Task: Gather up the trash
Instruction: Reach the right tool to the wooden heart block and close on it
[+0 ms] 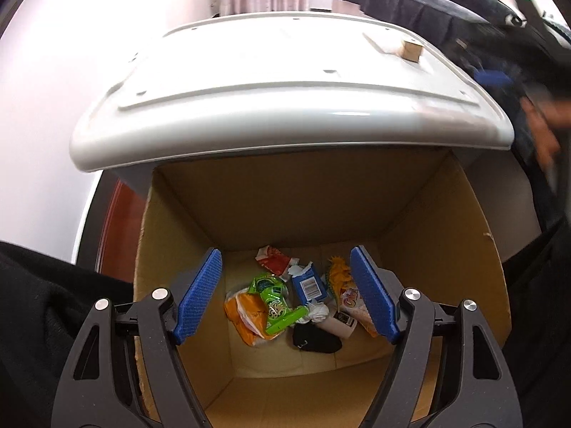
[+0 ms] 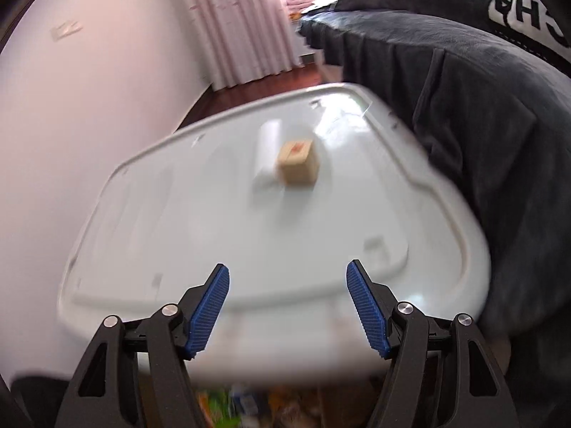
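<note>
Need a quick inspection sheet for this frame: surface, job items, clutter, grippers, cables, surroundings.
Surface: white table standing over the cardboard box.
Job's things: wrappers and other trash lie on the box floor.
Clutter: small wooden block on the table.
Grippers: left gripper open, empty, above the box; right gripper open, empty, at the table edge.
Cables: nothing seen.
Surroundings: pink curtain, white wall, dark clothing at right.

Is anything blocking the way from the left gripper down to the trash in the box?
No. The left gripper hangs open over the brown cardboard box, with the crumpled wrappers in plain sight at the bottom. The white plastic lid is tipped up behind the opening, not across it.
</note>
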